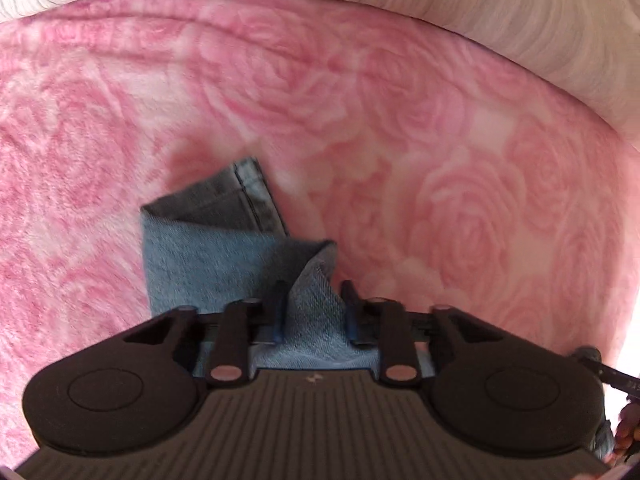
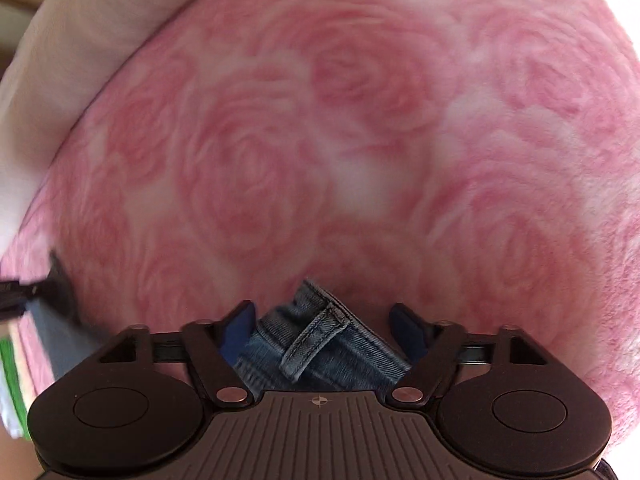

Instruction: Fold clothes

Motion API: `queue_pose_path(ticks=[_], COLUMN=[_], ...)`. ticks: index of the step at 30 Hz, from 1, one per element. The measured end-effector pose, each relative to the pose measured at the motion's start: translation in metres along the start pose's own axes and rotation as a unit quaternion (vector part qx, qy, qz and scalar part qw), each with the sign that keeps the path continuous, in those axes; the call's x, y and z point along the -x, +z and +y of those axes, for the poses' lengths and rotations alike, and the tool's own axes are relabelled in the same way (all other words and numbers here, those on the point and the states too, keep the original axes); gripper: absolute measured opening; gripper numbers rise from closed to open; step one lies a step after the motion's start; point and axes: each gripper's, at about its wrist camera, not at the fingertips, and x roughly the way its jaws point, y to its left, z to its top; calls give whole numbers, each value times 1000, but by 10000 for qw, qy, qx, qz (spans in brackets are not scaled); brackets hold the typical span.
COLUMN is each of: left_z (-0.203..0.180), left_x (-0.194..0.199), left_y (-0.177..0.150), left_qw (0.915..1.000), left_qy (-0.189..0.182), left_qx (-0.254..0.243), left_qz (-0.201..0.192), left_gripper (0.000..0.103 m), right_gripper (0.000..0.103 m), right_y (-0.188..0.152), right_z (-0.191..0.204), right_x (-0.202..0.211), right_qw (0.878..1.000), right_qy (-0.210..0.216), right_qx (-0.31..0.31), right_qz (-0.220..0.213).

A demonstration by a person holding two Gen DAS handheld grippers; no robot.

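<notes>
the left gripper (image 1: pixel 315 308) has its jaws closed narrow on a fold of the blue jeans (image 1: pixel 208 248), and the rest of the denim hangs in front of it over the pink rose blanket (image 1: pixel 400 120). the right gripper (image 2: pixel 324 328) holds the waistband part with a belt loop (image 2: pixel 316 340) between its jaws, which stand wider, above the same blanket
</notes>
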Motion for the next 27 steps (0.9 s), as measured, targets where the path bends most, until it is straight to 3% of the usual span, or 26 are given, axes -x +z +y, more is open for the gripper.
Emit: queue_pose_path(ticks=[1,5,9,12,14,18,20,23,25,27], left_z=[5,23,41,62,73,87,91,98,104,116], left_x=[8,39,71,128,175,279,321,376,393,388], left_y=[-5,-23,-41,-35,-32,-51,-78,-132,-184,-239], left_qw=[9999,9984,9949,9849,9709,9294,9099,8792,8724,8763], left_qy=[-53,-266,-479,-432,-586,-1012,-1174,-1474,-1429,-1312], left_qx=[29,145,261,621,883,1237,1240,1191,1060,1101], left_qz=[-94,-472,-848,-1557,-2147,-3325,-3780,-4371,-4553,-4504], left_gripper=[14,11,9,8,8,8,8,6,4,4], right_gripper=[29,22,20,20,20,20,20,20,20,21], right_y=[-5,-30,-37,-22,-12,-11,-24,-58,-86,-120], right_z=[4,12,8,14,25,45,47,34,11,-24], right_x=[8,52,120,182,228,318,360,404,421,419], right_qw=[9998,9973,9910,9744,9567,9104,8838,8543,8455,8596], right_qy=[59,244,207,415,638,1102,1387,1546,1615,1491], right_qx=[169,511,126,38,132,432,646,1053,1249,1147], right_qz=[-46,-466,-1319,-2208,-2835,-3965,-4422,-4849,-4933,-4751])
